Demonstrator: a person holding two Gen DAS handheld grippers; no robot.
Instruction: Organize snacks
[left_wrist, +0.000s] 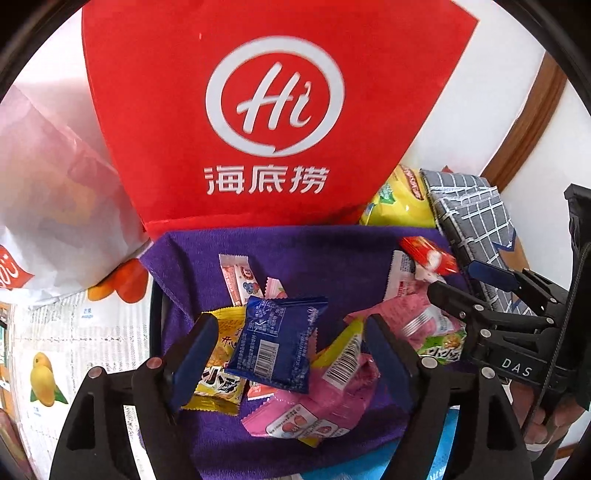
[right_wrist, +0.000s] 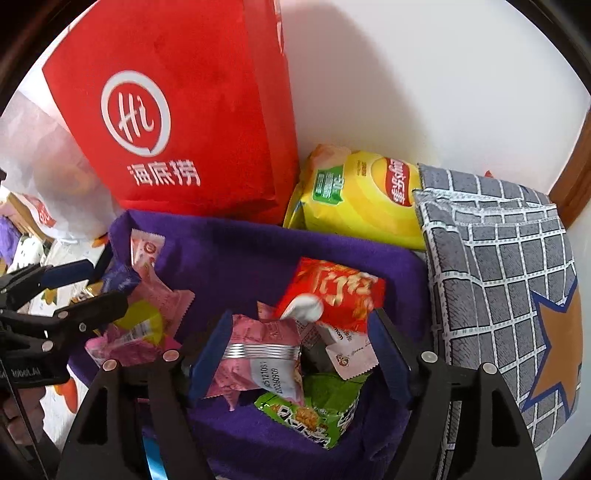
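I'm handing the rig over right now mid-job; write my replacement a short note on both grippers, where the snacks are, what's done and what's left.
Left gripper: open above the dark blue foil snack packet, which lies loose on the pile; pads not pressing.
Right gripper: open around the pink foil snack packet; no grip visible.
Snacks: small packets heaped in the purple cloth-lined bin, among them a red packet and a green one. A yellow chip bag lies outside, behind the bin.
Done: many packets already binned.
Left: probably the chip bag; whether the heap needs sorting is unclear.
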